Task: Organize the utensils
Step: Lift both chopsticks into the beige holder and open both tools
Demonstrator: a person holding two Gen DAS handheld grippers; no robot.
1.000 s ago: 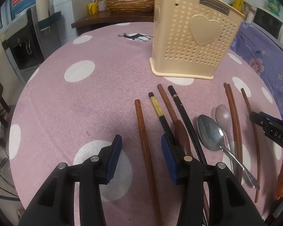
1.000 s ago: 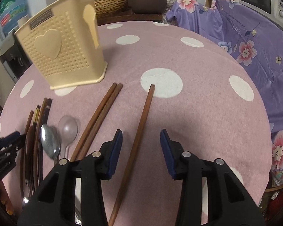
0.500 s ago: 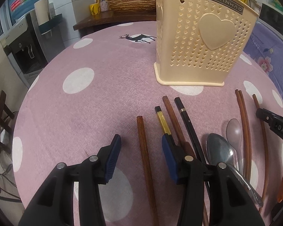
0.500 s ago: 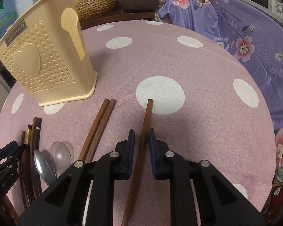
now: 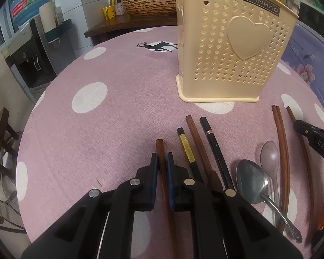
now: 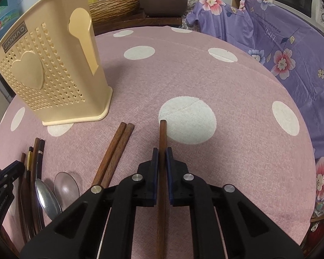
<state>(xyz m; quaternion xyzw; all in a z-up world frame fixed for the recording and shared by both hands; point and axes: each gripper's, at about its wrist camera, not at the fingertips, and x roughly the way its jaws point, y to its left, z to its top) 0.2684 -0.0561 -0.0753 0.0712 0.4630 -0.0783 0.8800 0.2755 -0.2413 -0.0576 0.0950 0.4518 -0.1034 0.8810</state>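
Polka-dotted pink cloth covers the table (image 5: 118, 112), where a cream utensil holder (image 5: 231, 49) stands. Each gripper pinches a brown chopstick lying flat: left gripper (image 5: 161, 164) one chopstick (image 5: 159, 149), right gripper (image 6: 161, 159) another chopstick (image 6: 162, 133).

Left gripper (image 5: 161, 161) and right gripper (image 6: 161, 157) fingers clamped nearly together, low

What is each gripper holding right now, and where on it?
Each holds one brown chopstick: left gripper and right gripper, both clamped just behind the far tip.
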